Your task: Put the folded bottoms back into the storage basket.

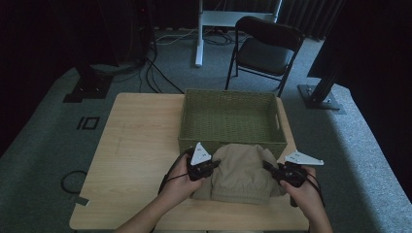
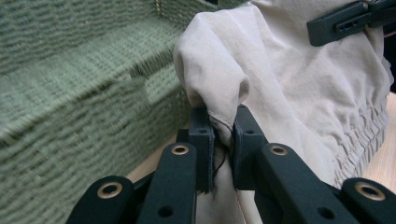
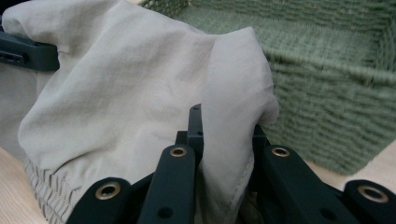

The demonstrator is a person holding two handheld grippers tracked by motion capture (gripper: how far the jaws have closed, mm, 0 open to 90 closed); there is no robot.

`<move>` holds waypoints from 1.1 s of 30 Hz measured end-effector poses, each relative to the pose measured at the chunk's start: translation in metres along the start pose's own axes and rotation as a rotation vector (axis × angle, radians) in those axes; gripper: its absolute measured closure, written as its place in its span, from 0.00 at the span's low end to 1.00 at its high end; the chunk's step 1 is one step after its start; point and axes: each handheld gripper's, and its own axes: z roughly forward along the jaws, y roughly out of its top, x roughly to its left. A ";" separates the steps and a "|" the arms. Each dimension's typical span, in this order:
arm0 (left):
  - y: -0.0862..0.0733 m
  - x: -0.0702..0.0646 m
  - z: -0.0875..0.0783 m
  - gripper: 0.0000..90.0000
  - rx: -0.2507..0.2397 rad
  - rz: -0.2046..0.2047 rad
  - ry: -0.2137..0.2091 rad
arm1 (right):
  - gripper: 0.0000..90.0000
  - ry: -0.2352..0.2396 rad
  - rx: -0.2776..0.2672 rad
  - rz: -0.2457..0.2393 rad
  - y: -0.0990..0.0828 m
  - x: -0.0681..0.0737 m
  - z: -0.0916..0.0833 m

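Note:
A beige garment (image 1: 241,172) with an elastic gathered hem lies folded on the wooden table (image 1: 136,145), its far edge lifted against the front wall of a green woven basket (image 1: 231,116). My left gripper (image 1: 214,163) is shut on the garment's (image 2: 289,88) left edge; fabric bulges over its jaws (image 2: 220,135). My right gripper (image 1: 268,167) is shut on the right edge, a fold of cloth (image 3: 140,84) pinched between its jaws (image 3: 226,135). The basket (image 2: 70,93) stands just behind the cloth (image 3: 327,74). The other gripper (image 2: 345,21) appears across the garment.
A black folding chair (image 1: 265,48) stands on the carpet beyond the table. Cables (image 1: 150,68) and stand bases (image 1: 320,97) lie on the floor at the back. A cable loop (image 1: 73,182) lies left of the table.

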 end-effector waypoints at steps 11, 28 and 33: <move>0.034 0.012 -0.017 0.92 -0.050 0.032 0.032 | 0.89 0.013 -0.052 -0.018 0.035 0.001 -0.006; 0.081 0.043 -0.022 0.92 -0.136 0.029 0.050 | 0.89 0.004 -0.116 -0.018 0.100 -0.011 -0.005; 0.096 0.055 -0.019 0.92 -0.157 0.046 0.087 | 0.89 -0.003 -0.137 -0.011 0.122 -0.016 0.001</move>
